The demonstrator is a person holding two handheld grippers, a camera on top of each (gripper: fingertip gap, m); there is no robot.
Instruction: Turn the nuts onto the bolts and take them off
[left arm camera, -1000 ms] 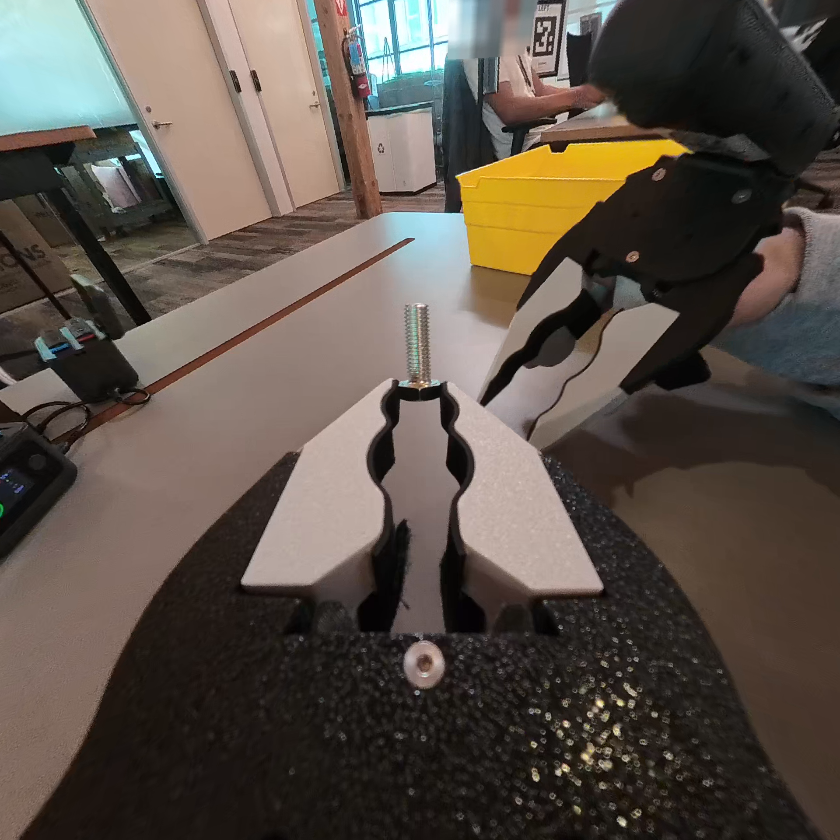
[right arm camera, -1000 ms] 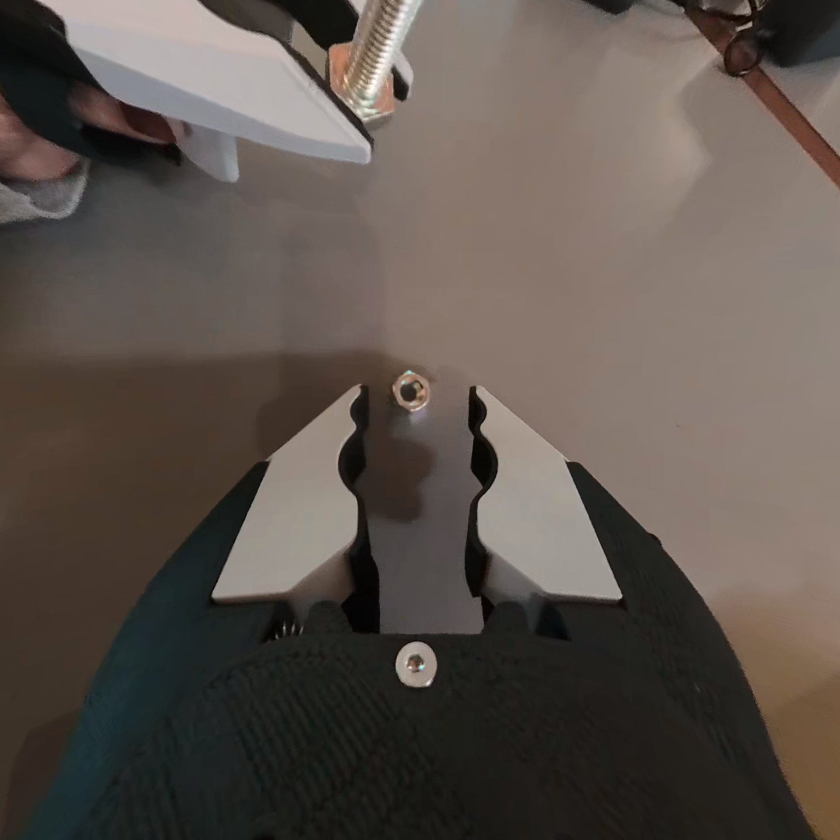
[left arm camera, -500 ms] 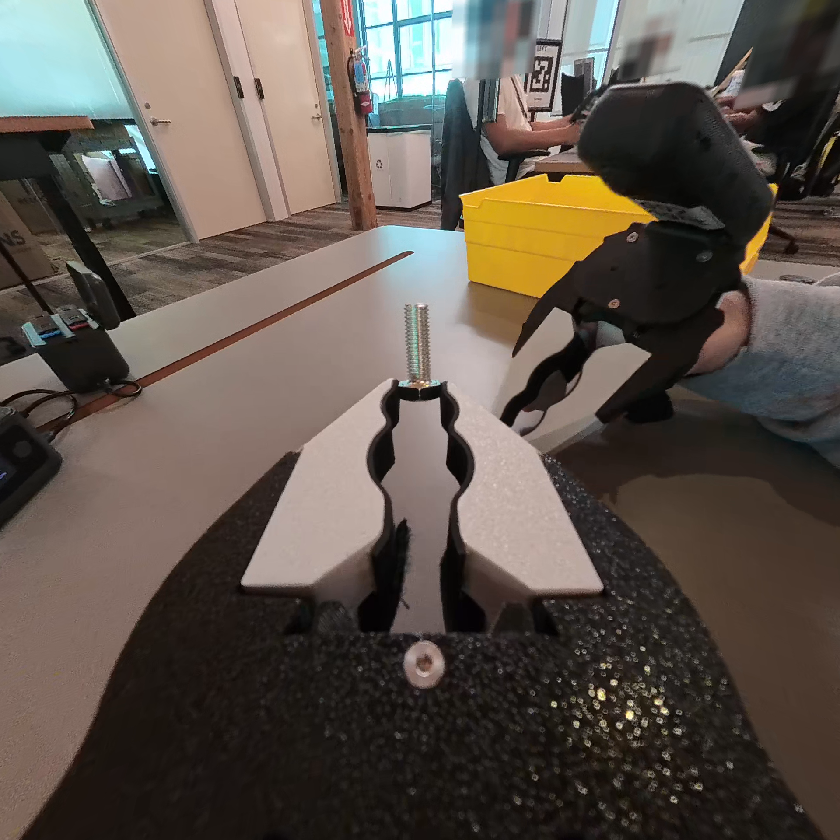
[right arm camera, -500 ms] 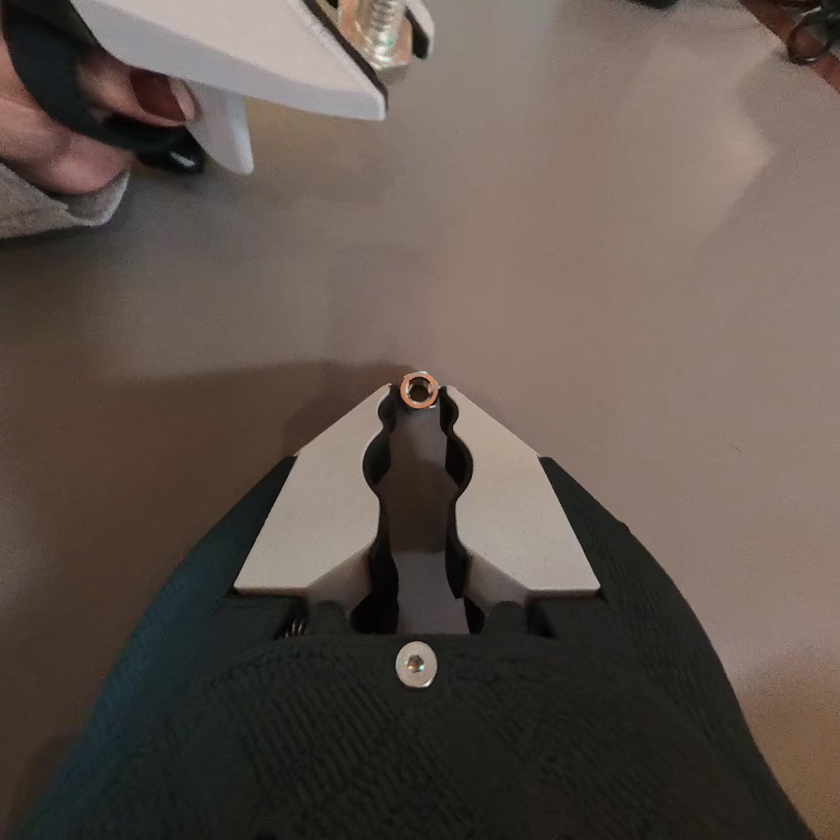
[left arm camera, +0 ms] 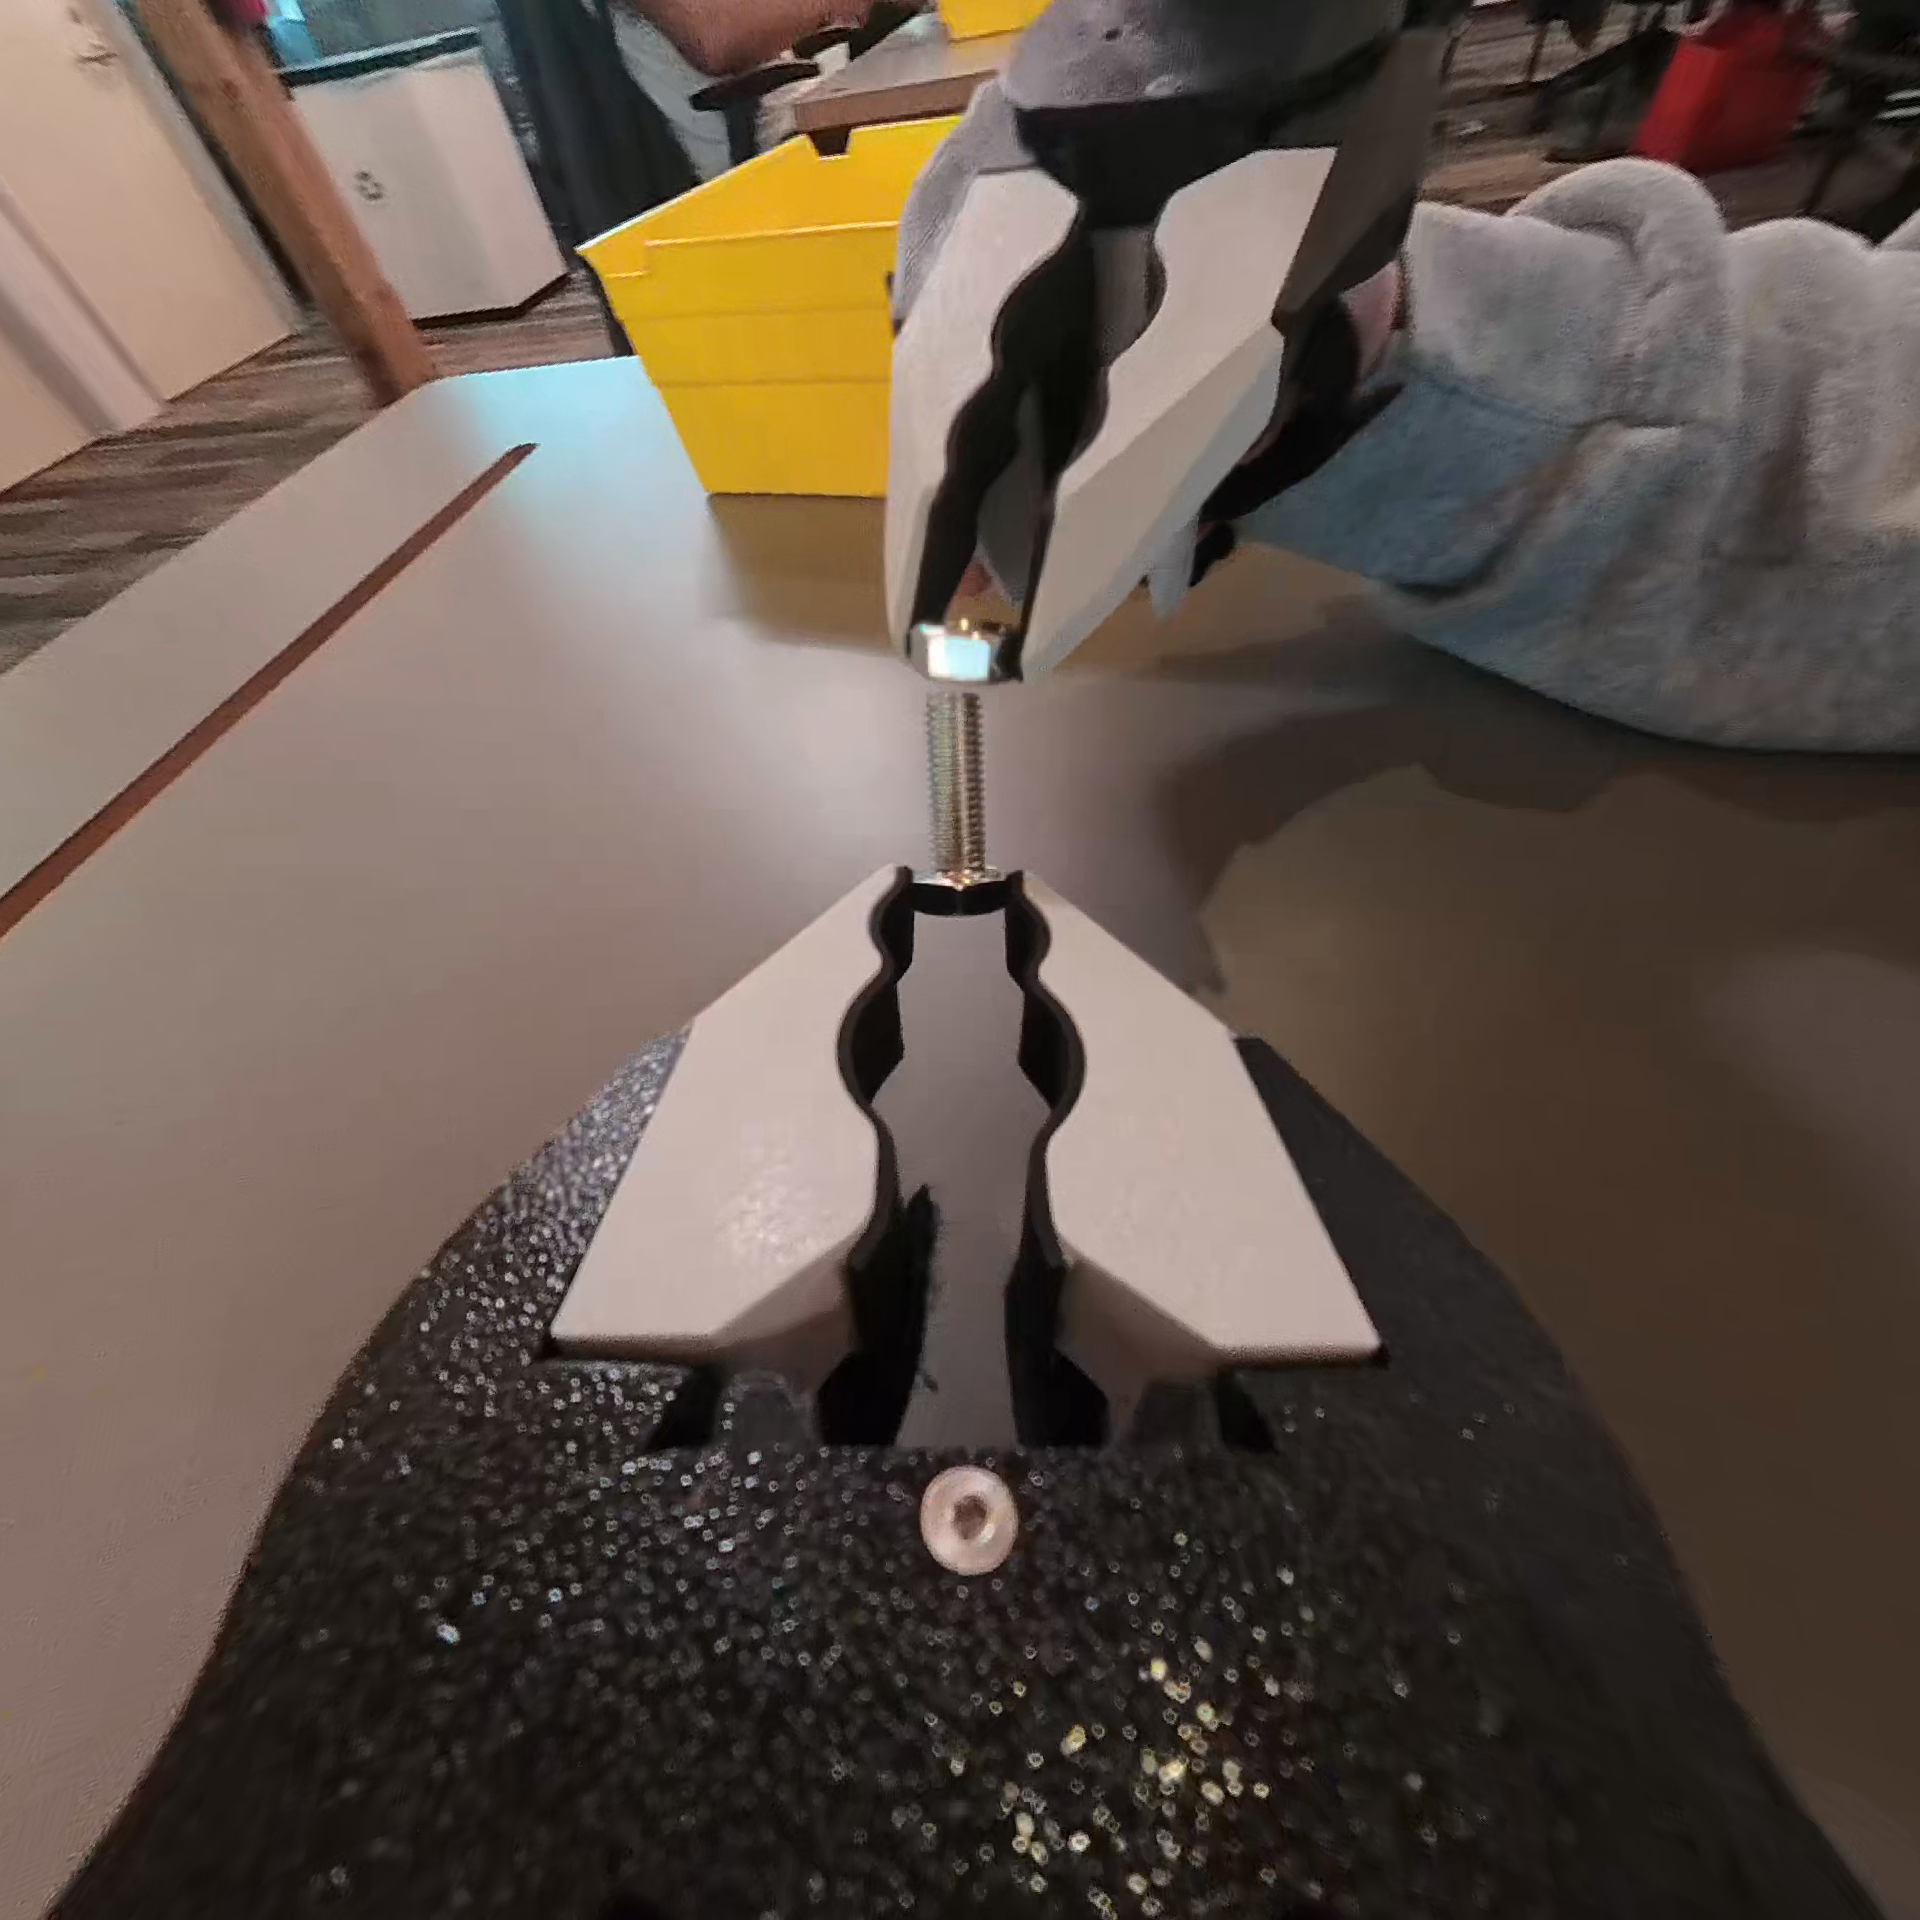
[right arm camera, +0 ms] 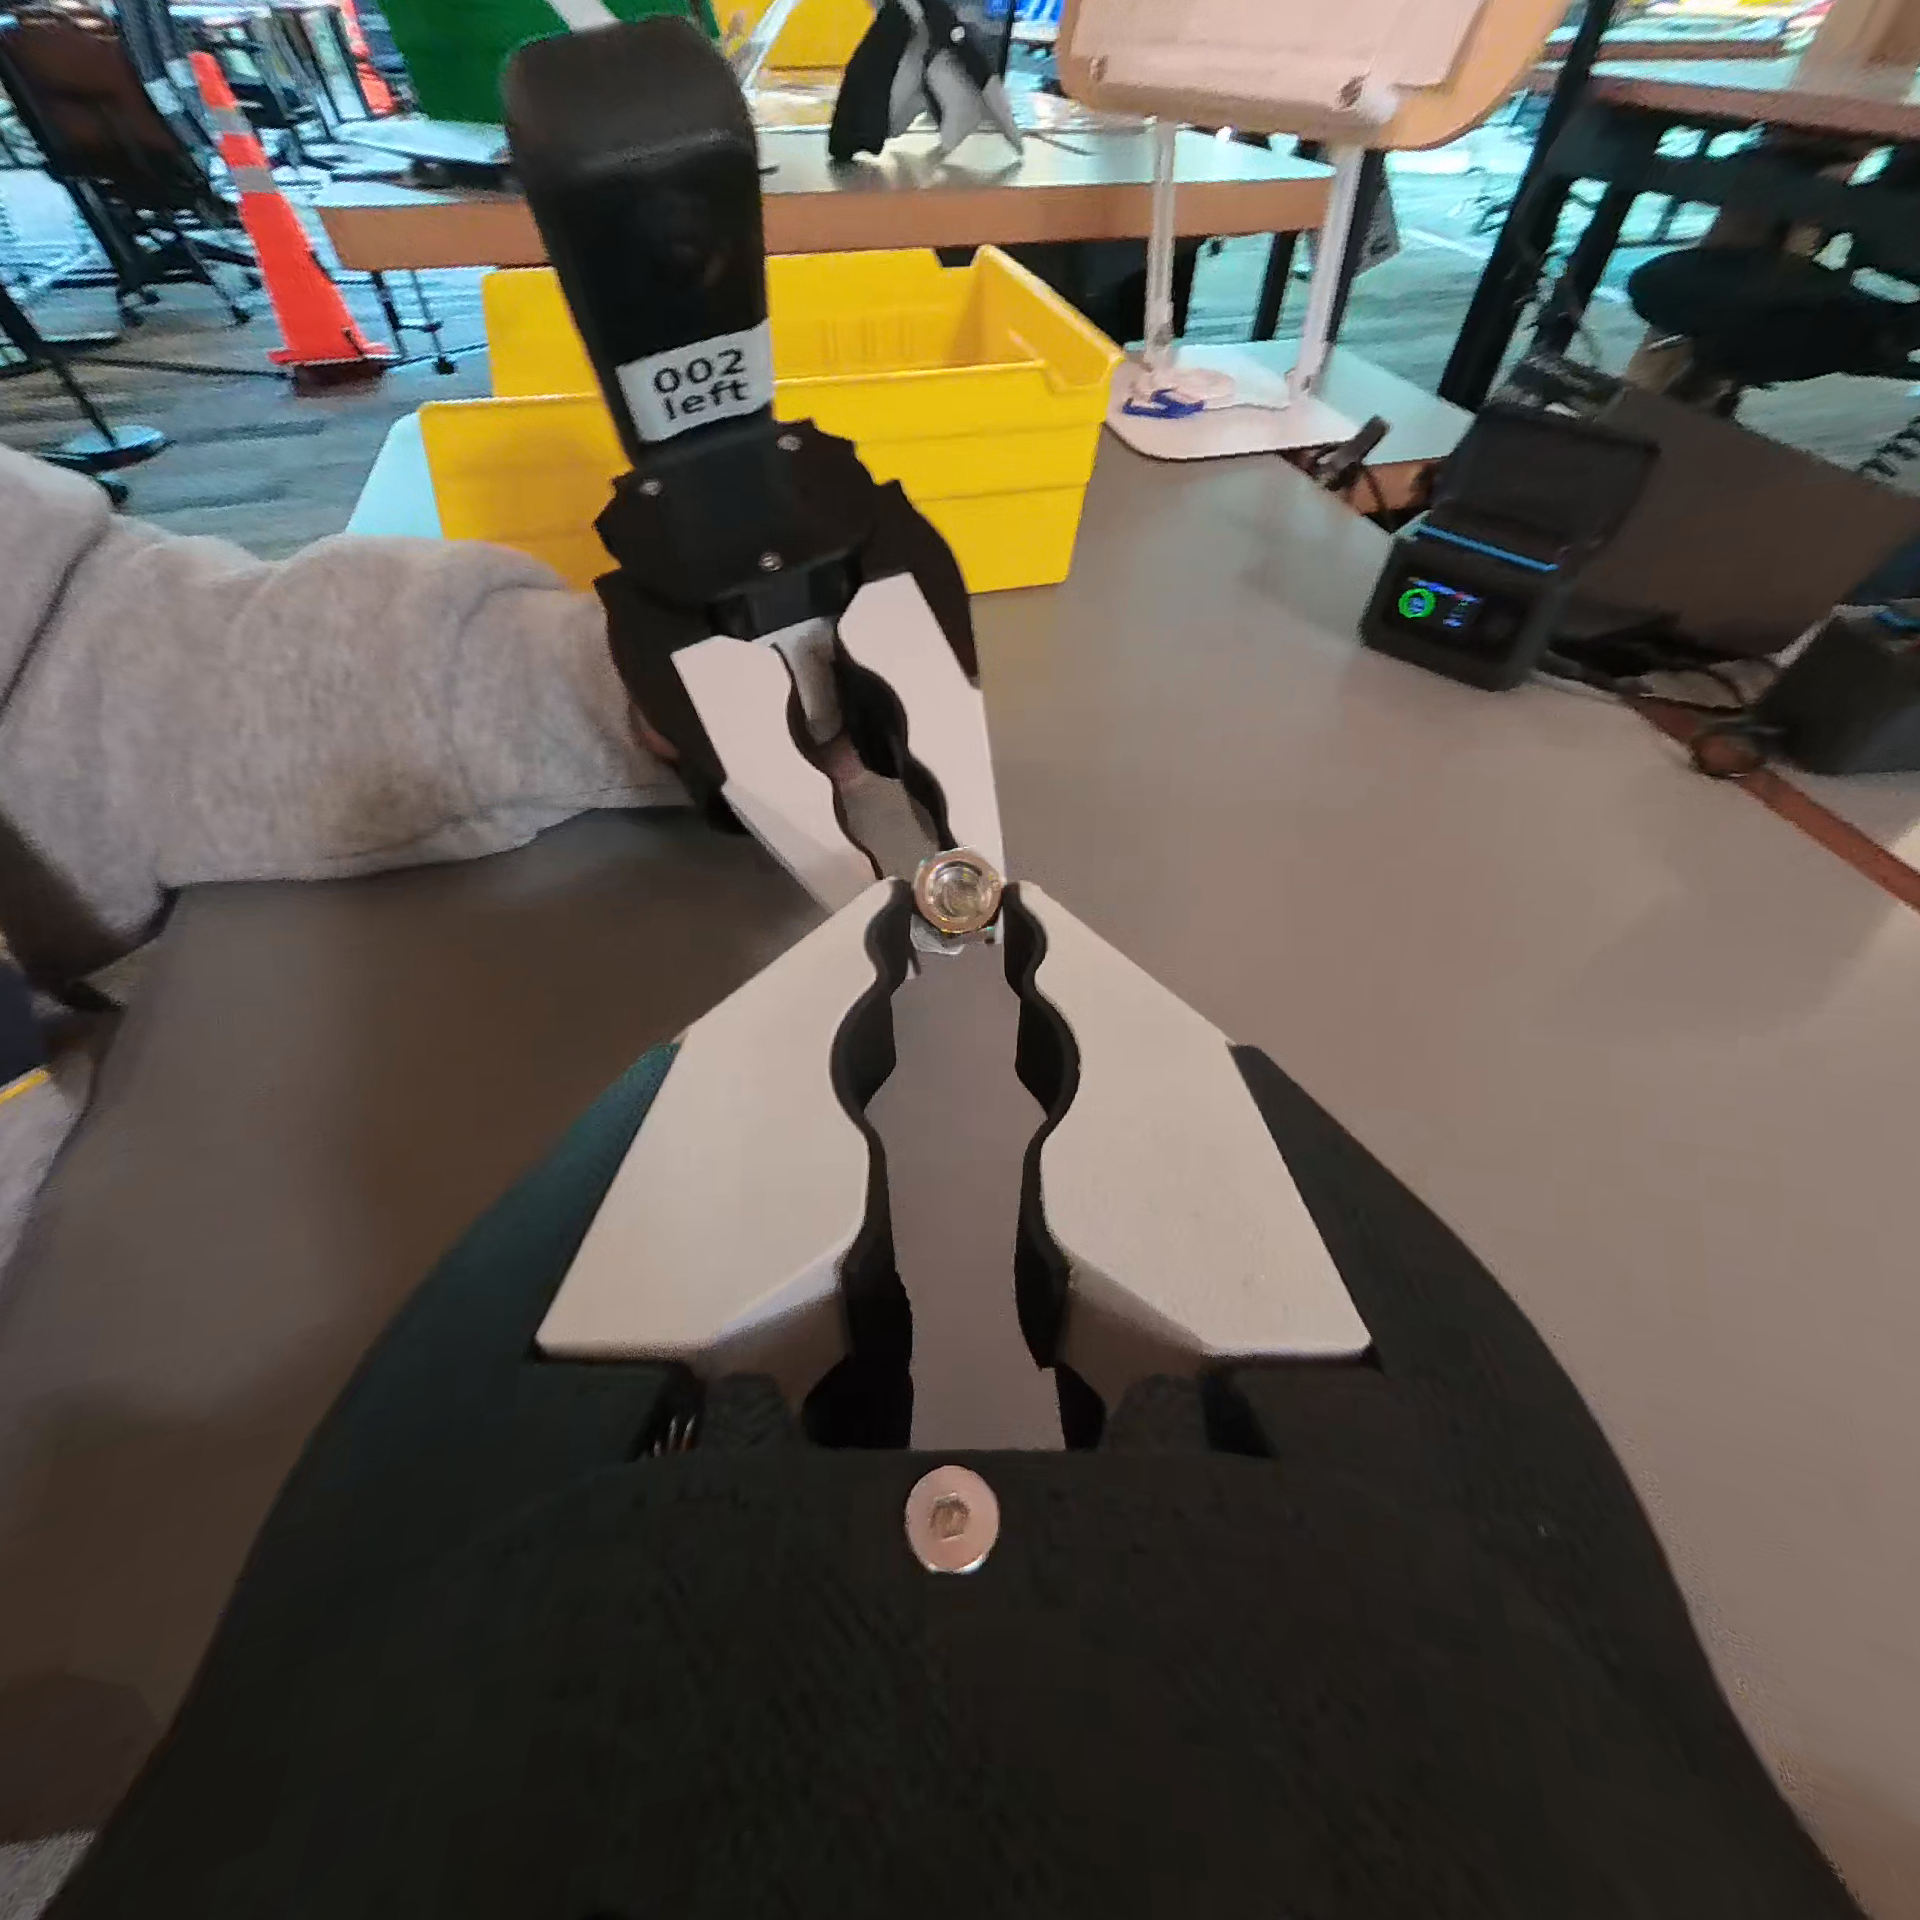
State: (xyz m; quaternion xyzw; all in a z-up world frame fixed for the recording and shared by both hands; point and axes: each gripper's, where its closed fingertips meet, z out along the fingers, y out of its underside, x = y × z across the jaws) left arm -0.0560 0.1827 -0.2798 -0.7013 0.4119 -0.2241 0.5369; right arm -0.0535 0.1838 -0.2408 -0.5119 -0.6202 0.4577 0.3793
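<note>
My left gripper (left arm camera: pixel 958 896) is shut on the head of a silver bolt (left arm camera: pixel 956 784) and holds it upright, thread pointing up, above the grey table. My right gripper (left arm camera: pixel 964 652) comes down from above in the left wrist view, shut on a silver nut (left arm camera: pixel 961 655) that sits just over the bolt's tip. In the right wrist view my right gripper (right arm camera: pixel 956 904) holds the nut (right arm camera: pixel 957 898) at its tips, looking down the bolt's axis, with the left gripper (right arm camera: pixel 925 831) right behind it. The bolt's shaft is hidden there.
A yellow bin (left arm camera: pixel 769 343) stands at the table's (left arm camera: pixel 416 831) far side, also in the right wrist view (right arm camera: pixel 935 416). A small black device with a lit screen (right arm camera: pixel 1475 592) and cables lie at the right. Grey sleeves (left arm camera: pixel 1642 468) reach in. An orange cone (right arm camera: pixel 281 249) stands on the floor beyond. The grippers are tip to tip, or close to it.
My right gripper closed on the nut on the table, lifted it, and swung it over the tip of the bolt. My left gripper kept hold of the bolt.
</note>
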